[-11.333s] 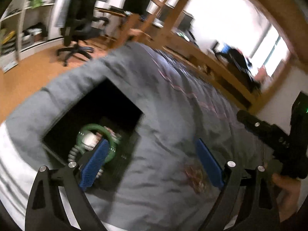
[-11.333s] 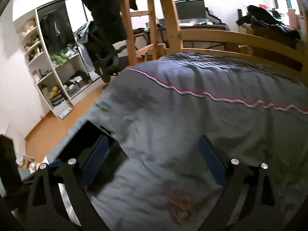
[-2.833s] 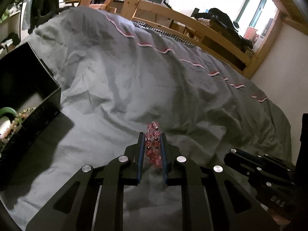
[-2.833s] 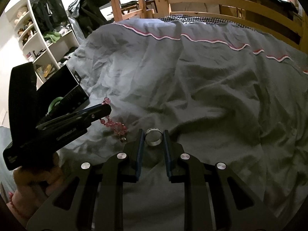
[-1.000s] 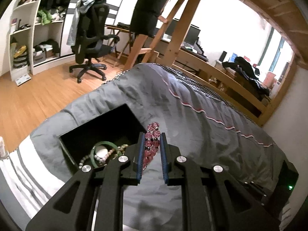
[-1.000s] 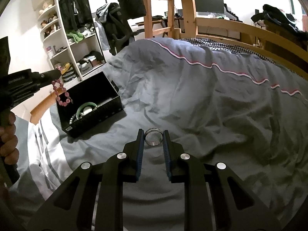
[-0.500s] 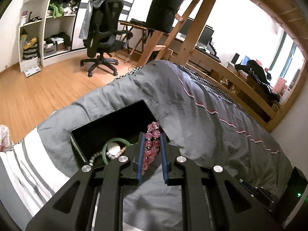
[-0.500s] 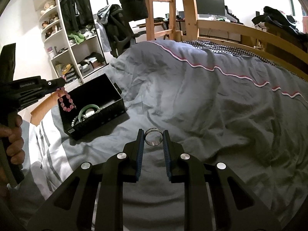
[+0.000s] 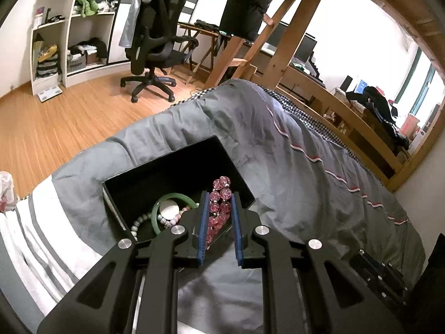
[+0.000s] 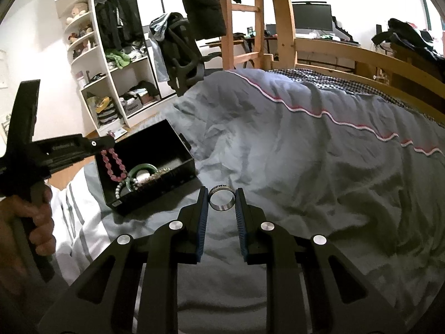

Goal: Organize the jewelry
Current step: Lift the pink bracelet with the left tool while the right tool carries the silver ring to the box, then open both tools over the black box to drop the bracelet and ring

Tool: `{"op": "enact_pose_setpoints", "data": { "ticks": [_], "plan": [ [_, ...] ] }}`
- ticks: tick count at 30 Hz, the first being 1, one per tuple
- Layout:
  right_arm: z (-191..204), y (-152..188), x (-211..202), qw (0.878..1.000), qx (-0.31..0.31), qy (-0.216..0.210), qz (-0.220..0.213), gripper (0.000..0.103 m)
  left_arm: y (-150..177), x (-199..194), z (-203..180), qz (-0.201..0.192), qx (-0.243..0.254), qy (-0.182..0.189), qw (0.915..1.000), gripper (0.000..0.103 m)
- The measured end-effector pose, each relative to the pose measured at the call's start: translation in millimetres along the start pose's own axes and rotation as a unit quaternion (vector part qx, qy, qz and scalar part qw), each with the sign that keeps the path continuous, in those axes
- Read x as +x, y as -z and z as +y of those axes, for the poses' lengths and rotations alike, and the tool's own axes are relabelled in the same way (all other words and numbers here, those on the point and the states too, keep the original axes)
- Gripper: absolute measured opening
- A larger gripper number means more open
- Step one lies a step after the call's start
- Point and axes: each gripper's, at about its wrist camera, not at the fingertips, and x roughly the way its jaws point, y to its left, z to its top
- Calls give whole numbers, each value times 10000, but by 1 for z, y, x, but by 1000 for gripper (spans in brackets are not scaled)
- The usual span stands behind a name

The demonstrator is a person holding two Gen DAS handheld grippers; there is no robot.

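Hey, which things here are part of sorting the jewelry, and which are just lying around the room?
Job:
pink bracelet in left tool
ring in right tool
black box
green bangle

Lying about:
office chair
shelves
monitor
duvet

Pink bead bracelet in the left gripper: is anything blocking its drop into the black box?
Nothing visible does. The pink bead bracelet hangs from the left gripper over the open, lidless black box; below lie only the green bangle and bead strands.
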Motion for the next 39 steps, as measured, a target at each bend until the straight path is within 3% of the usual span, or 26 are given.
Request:
{"op": "enact_pose_setpoints", "data": {
  "ticks": [10, 18, 27, 29, 32, 34, 35, 37, 39],
  "plan": [
    [27, -35, 16, 9993, -292, -171, -178, 20, -3, -1, 9, -40, -155, -13, 9999, 15],
    [60, -67, 39, 9965, -535, -548, -332, 20, -8, -10, 14, -192, -276, 1, 9994, 15],
    [83, -74, 111, 9932, -508, -1020, 231, 20, -2, 6, 20, 29, -352, -262, 9990, 16],
    [84, -71, 127, 9929, -441, -1022, 421, 20, -3, 7, 23, 16, -394, -330, 9987, 21],
    [81, -68, 140, 9916, -281, -1112, 591, 21, -6, 1, 27, -64, -512, -362, 9980, 37],
    [80, -66, 145, 9912, -256, -1086, 706, 34, -8, -5, 28, -203, -588, -394, 9973, 57],
    [79, -66, 144, 9921, -219, -1028, 678, 60, -9, -10, 28, -294, -620, -425, 9967, 62],
    [73, -69, 133, 9955, -49, -852, 409, 94, -12, -20, 27, -499, -672, -567, 9949, 85],
    [65, -76, 123, 9963, 162, -784, 299, 97, -14, -30, 25, -687, -719, -709, 9925, 93]
  ]
}}
